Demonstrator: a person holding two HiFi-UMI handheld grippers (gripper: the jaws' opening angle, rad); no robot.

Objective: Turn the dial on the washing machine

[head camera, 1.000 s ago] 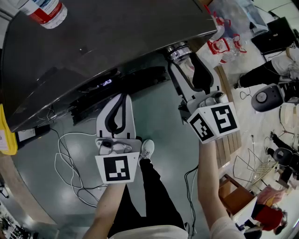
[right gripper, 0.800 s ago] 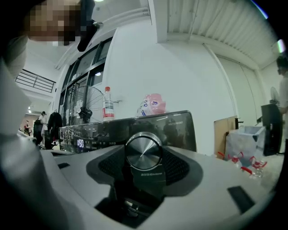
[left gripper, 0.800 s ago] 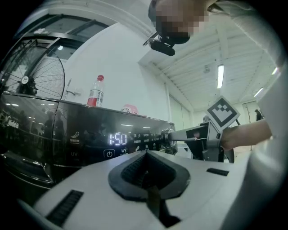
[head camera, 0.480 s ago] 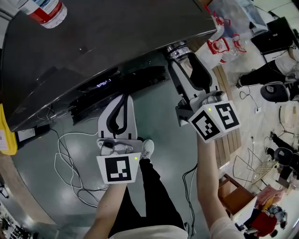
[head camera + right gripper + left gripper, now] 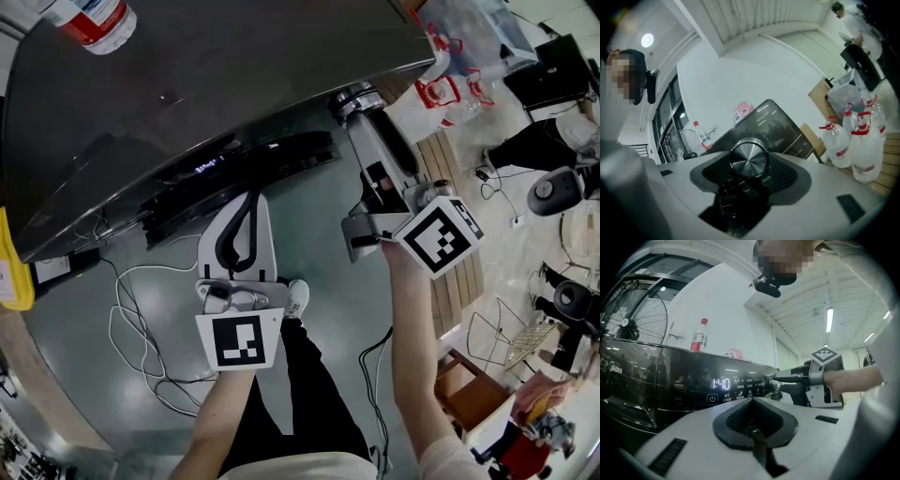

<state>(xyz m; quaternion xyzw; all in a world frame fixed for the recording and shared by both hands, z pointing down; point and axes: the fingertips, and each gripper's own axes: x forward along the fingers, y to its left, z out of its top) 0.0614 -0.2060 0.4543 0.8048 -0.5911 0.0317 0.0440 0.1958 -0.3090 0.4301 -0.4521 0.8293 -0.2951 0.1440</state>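
Both jaws of the right tool (image 5: pixel 359 111) grip the dial (image 5: pixel 749 159), centred between them on the washing machine (image 5: pixel 187 84).

glossy black washing machine (image 5: pixel 234 75), brushed silver dial (image 5: pixel 749 159) — the white right gripper (image 5: pixel 362 118) bears black-and-white square markers (image 5: pixel 439 239).

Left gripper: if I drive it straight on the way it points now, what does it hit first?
The left gripper would most likely meet the washing machine's dark control panel, near the lit display, not the dial that the right gripper grips. The gap between looks free, though depth is unclear.
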